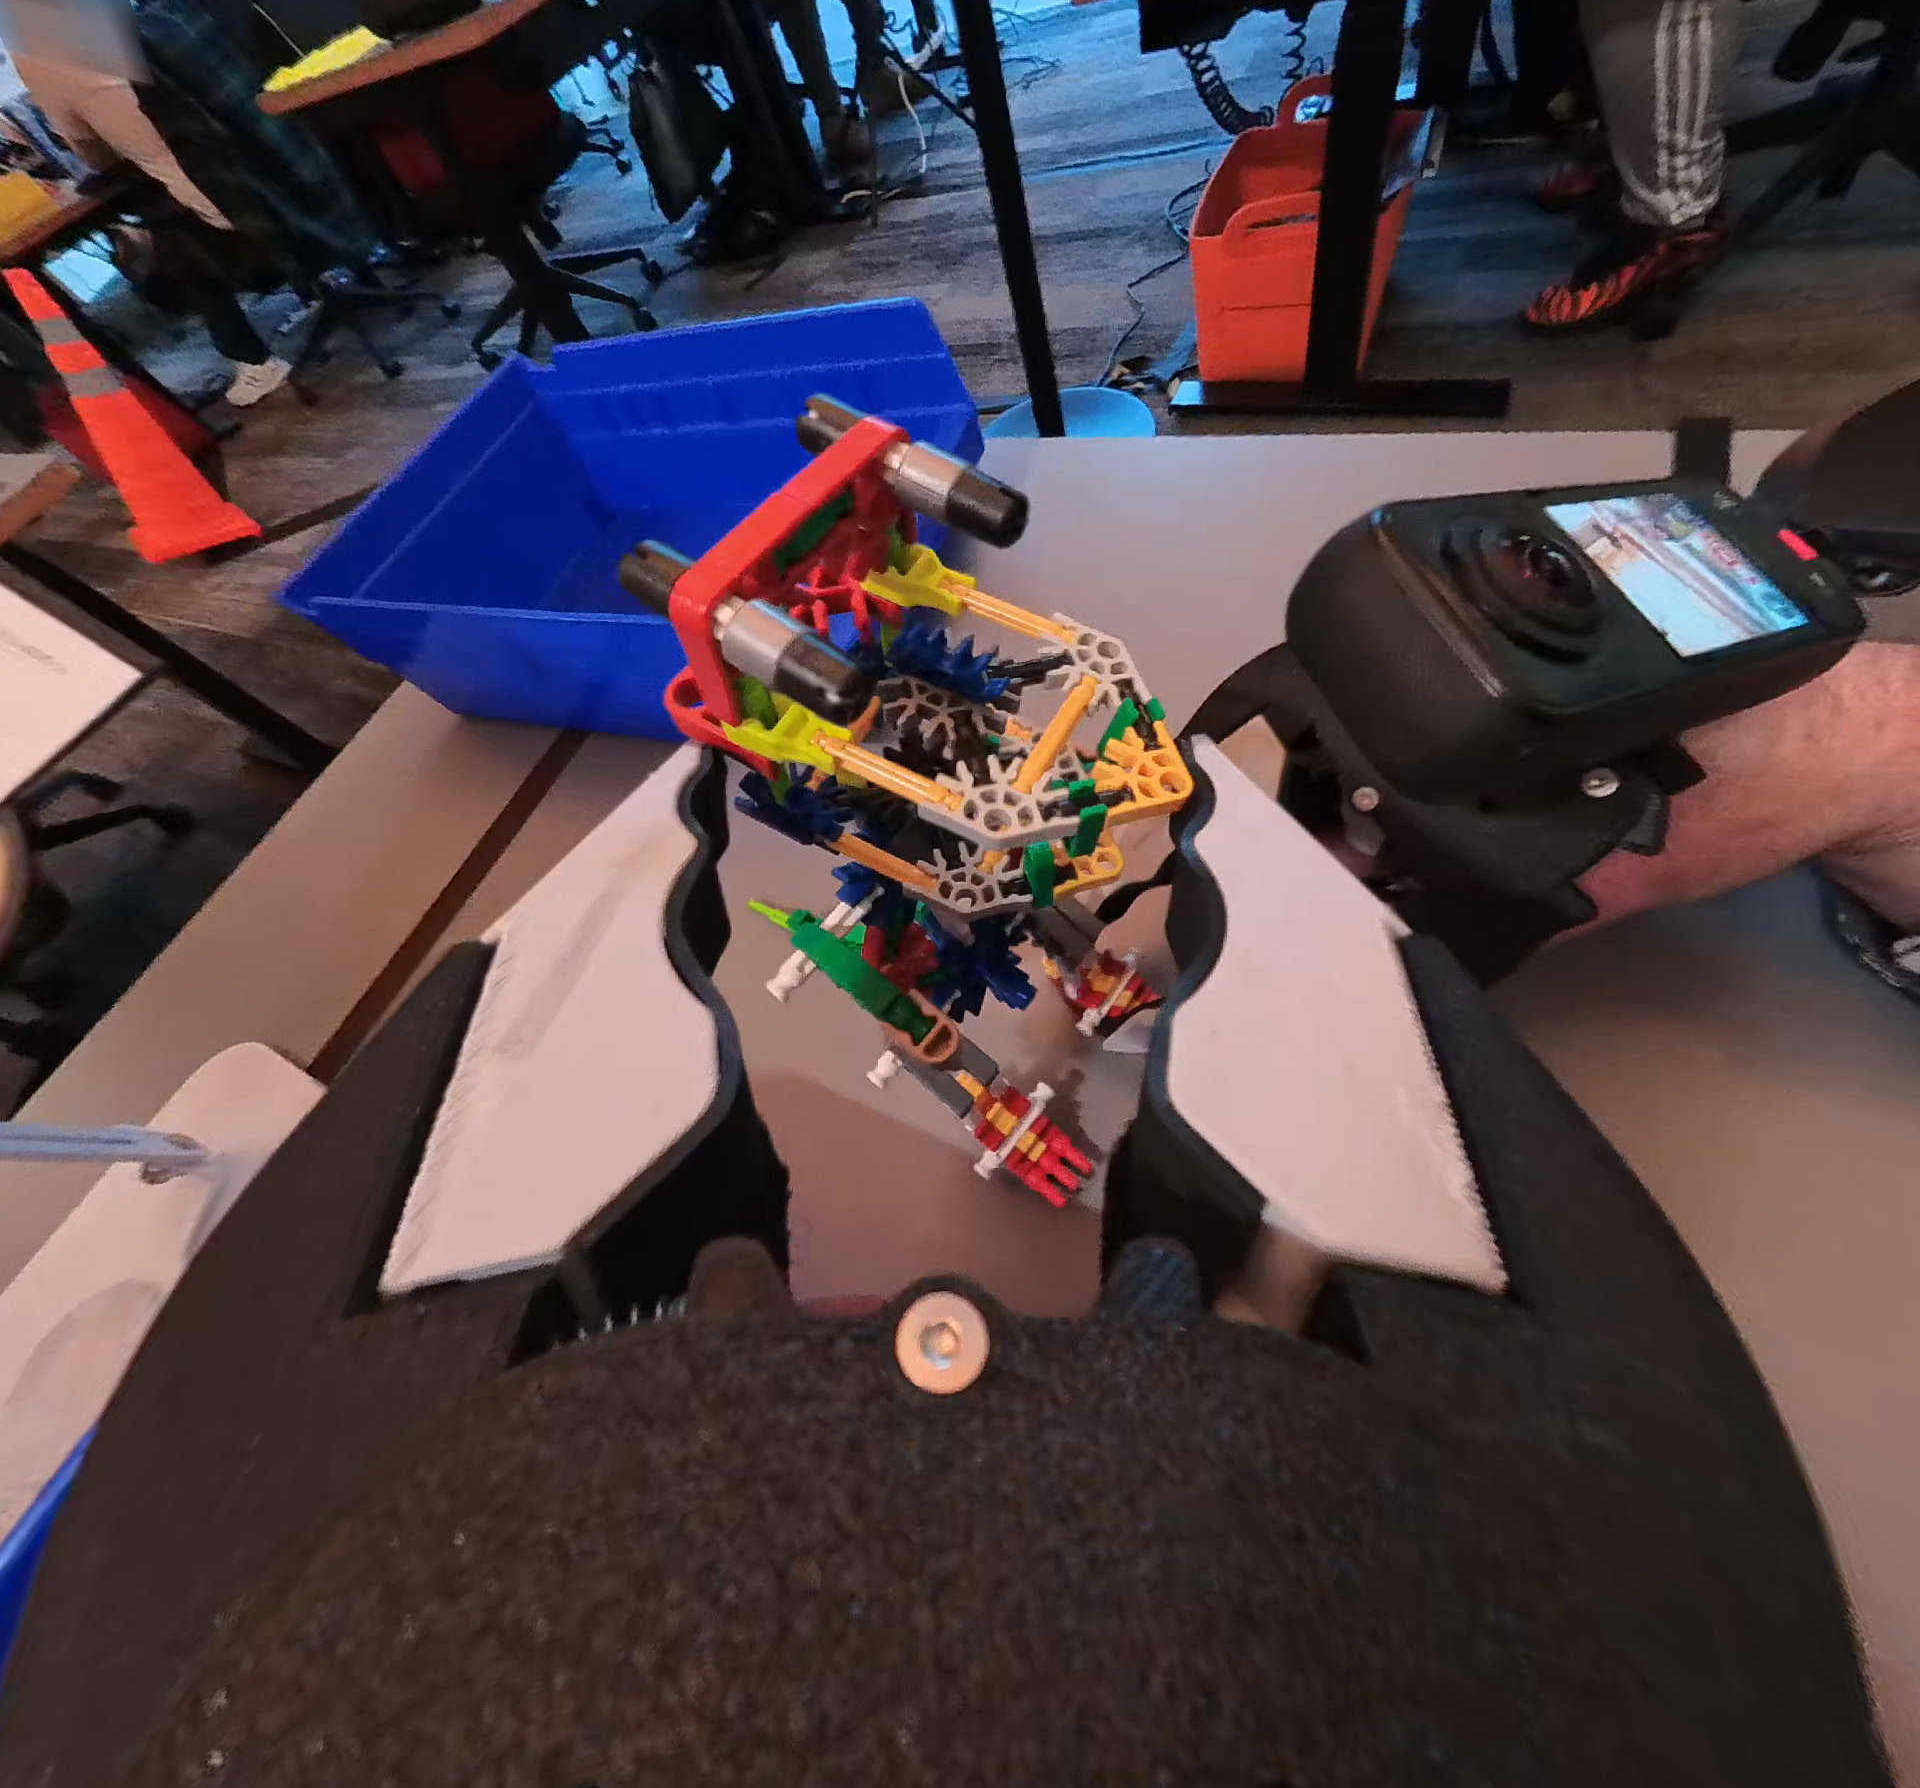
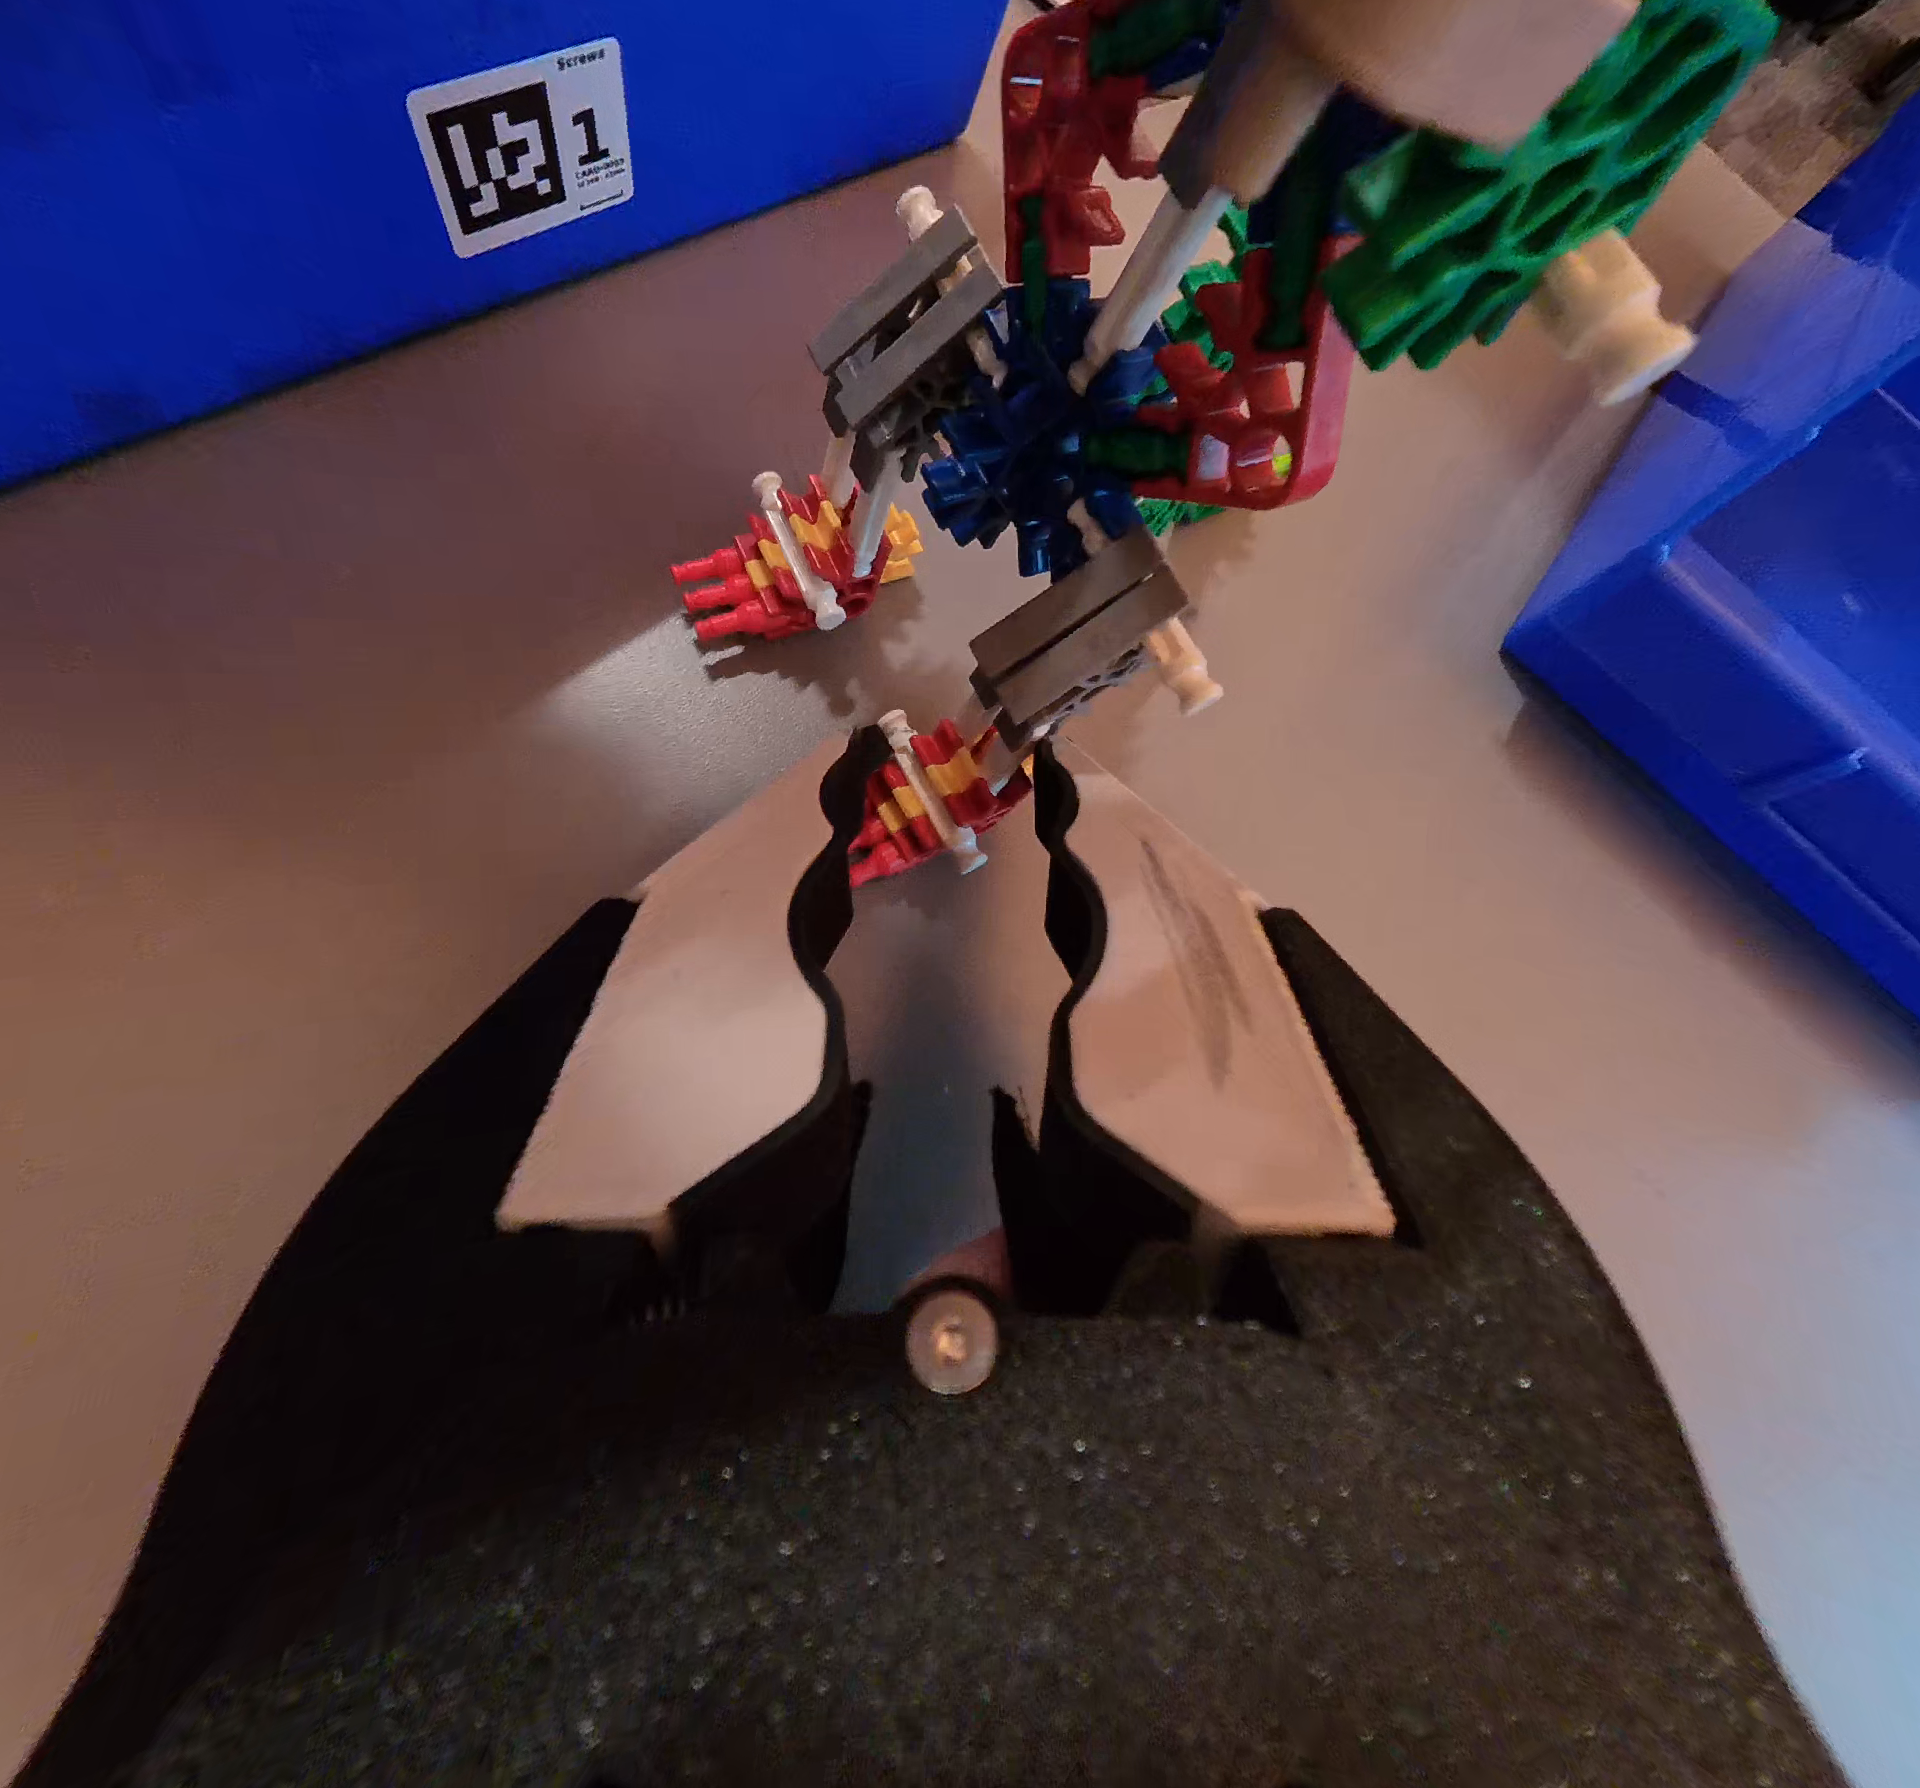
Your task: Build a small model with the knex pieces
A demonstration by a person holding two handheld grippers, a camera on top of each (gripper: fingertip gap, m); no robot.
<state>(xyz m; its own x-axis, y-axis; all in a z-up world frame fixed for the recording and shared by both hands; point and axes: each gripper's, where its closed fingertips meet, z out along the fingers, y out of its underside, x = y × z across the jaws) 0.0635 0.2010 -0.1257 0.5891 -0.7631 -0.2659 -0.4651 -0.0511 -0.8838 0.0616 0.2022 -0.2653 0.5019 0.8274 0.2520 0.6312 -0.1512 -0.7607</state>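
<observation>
A colourful construction-toy figure (image 1: 966,782) made of rods and connectors leans on the grey table (image 1: 1299,512). It has a red frame with two grey-black cylinders (image 1: 790,658) on top and red-yellow feet (image 1: 1029,1141). My left gripper (image 1: 951,772) has its jaws wide apart, with the tips pressed on both sides of the figure's torso. My right gripper (image 2: 945,772) is closed around one red-yellow foot (image 2: 925,803); the other foot (image 2: 790,564) rests on the table ahead. The right gripper's camera body (image 1: 1558,616) and a hand show at the right of the left wrist view.
An open blue bin (image 1: 520,543) stands behind the figure. In the right wrist view a blue bin with a white tag (image 2: 520,149) is at the left and another blue bin (image 2: 1766,616) at the right. Desks, chairs, an orange tote (image 1: 1288,252) and an orange cone (image 1: 135,429) are beyond the table. My hands' fingertips stand some 15 centimeters from each other.
</observation>
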